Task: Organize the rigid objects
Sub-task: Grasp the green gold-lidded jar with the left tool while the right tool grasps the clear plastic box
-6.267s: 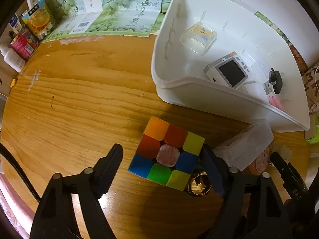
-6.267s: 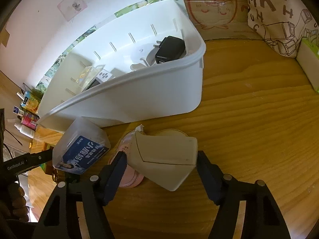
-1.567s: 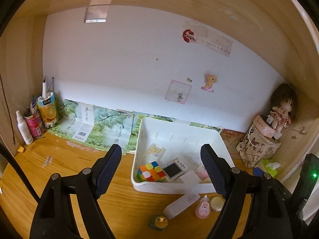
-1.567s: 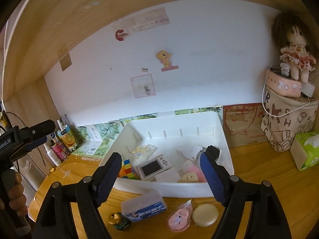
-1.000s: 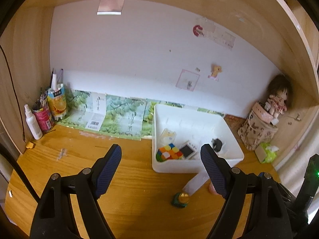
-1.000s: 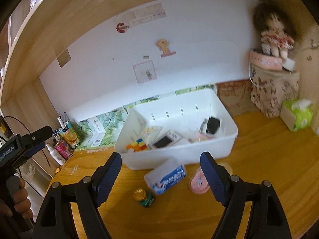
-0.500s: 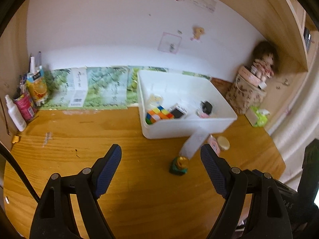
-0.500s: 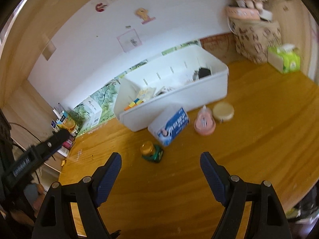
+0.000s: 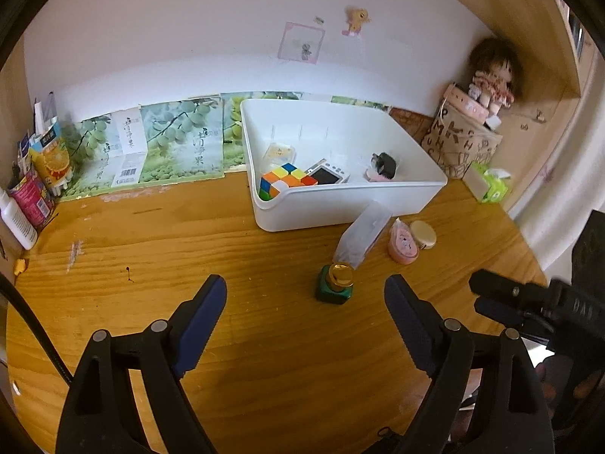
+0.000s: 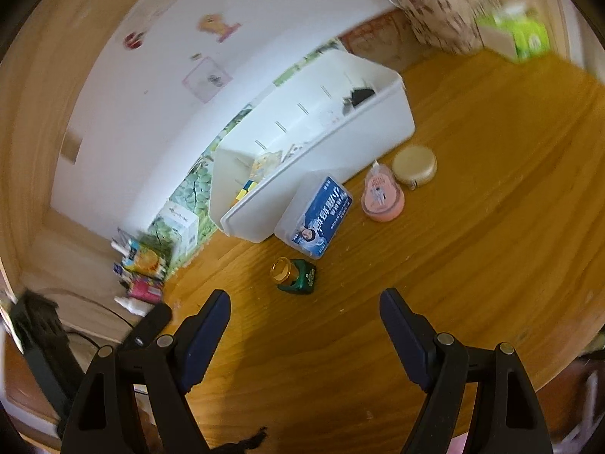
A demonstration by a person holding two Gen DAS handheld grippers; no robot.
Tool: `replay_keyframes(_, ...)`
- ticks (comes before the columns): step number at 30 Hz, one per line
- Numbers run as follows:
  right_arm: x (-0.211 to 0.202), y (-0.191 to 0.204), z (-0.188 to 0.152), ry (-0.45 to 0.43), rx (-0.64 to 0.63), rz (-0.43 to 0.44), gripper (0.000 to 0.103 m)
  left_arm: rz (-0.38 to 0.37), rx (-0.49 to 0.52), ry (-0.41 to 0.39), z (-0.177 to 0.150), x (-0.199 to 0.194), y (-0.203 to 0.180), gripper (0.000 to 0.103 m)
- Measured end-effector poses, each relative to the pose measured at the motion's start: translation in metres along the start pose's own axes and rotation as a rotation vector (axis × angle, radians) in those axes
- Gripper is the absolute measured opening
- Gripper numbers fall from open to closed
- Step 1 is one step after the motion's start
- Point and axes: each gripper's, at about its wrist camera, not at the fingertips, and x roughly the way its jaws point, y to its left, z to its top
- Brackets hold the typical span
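A white bin (image 9: 351,204) (image 10: 329,140) stands at the back of the wooden desk. It holds a colour cube (image 9: 285,179), a small screen device (image 9: 327,176) and a black adapter (image 9: 385,160). In front of it lie a clear plastic box with a blue label (image 10: 315,219) (image 9: 363,236), a green bottle with a gold cap (image 9: 335,283) (image 10: 293,270), a pink case (image 9: 402,246) (image 10: 382,195) and a round beige compact (image 9: 423,234) (image 10: 414,166). My left gripper (image 9: 304,317) and right gripper (image 10: 304,325) are open and empty, held back above the desk's near part.
Cartons and bottles (image 9: 34,181) stand at the far left. A patterned bag with a doll (image 9: 469,132) and a green tissue pack (image 9: 491,185) are at the far right. Green fruit leaflets (image 9: 166,143) lean against the wall.
Both grippers have let go of the cube and the white piece, now in the bin, and have drawn back and tilted down toward the desk.
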Motion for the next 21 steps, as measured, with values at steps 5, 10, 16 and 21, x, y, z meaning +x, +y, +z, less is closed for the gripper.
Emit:
replay_keyframes(5,0.025,-0.019,0.014,0.067,0.118,0.047,0.082,0.020,0.035,0.049,-0.002,0.016,-0.005,0.088)
replay_keyframes(10,0.056,-0.026,0.019,0.164,0.191,0.076,0.082,0.014,0.068,0.124,-0.003,0.039,-0.010,0.088)
replay_keyframes(16,0.083,-0.027,0.030,0.229,0.228,0.097,0.082,-0.003,0.115,0.218,-0.005,0.069,-0.018,0.088)
replay_keyframes(21,0.103,-0.024,0.042,0.243,0.220,0.104,0.082,-0.020,0.135,0.263,-0.006,0.089,-0.022,0.088)
